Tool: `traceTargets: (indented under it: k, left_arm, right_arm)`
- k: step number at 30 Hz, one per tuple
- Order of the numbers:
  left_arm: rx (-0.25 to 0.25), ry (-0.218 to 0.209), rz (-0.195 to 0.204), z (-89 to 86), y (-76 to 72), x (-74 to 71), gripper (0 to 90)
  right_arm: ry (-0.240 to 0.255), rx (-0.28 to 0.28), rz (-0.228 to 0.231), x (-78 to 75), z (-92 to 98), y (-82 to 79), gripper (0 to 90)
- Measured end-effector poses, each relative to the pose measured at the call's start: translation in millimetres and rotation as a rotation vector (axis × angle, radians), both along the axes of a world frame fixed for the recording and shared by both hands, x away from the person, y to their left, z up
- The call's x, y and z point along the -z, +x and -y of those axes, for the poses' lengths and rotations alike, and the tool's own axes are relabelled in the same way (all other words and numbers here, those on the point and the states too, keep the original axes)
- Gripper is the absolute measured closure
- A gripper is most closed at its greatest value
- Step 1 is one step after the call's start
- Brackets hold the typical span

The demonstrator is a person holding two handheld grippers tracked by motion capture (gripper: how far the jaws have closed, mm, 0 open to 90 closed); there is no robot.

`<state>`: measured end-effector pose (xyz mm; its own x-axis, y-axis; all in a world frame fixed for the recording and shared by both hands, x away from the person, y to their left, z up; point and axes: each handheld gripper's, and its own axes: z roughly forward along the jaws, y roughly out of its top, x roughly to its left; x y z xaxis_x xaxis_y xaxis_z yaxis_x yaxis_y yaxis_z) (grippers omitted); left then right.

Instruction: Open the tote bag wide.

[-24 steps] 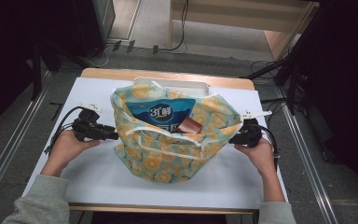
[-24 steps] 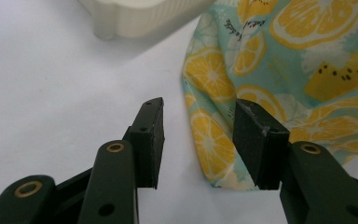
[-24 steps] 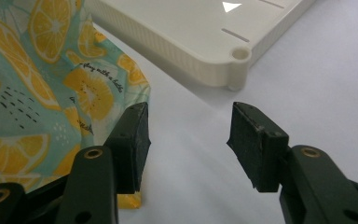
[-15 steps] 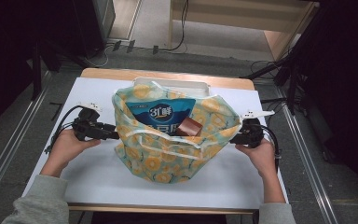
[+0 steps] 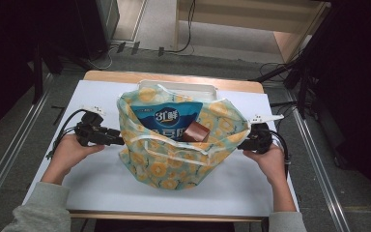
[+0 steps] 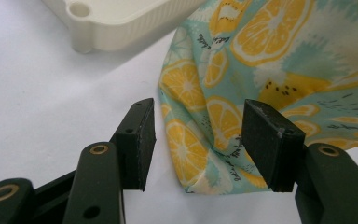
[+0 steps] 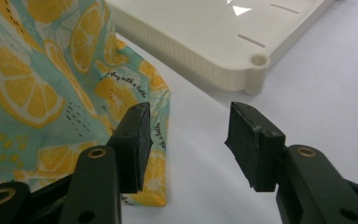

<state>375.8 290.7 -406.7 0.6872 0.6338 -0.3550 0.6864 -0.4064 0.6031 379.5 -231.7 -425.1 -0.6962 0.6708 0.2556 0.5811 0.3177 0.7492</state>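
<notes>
We hold both grippers open at the lemon-print bag's (image 5: 174, 159) sides, left gripper (image 6: 198, 140) straddling cloth, right gripper (image 7: 186, 140) empty; next, pinch both edges.

A blue snack packet (image 5: 170, 121) is standing inside the lemon-print bag (image 5: 174, 159) near the white table's (image 5: 101, 179) far edge, showing large white brand characters too stylised to read surely. The bag's fabric is carrying small black script reading "stay with a little" (image 7: 129, 85).
</notes>
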Motion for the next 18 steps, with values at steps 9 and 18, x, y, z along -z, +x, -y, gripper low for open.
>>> traceTargets:
  k: [9,18]
  left_arm:
    - [0.014,-0.009,0.000,2.4,-1.3,-3.1,44.2]
    - [0.020,-0.007,-0.003,3.7,-1.9,-5.3,43.7]
  right_arm:
    - [0.002,-0.010,-0.013,0.5,-1.5,1.7,50.7]
    - [-0.006,-0.018,-0.015,-0.3,-3.2,1.6,50.6]
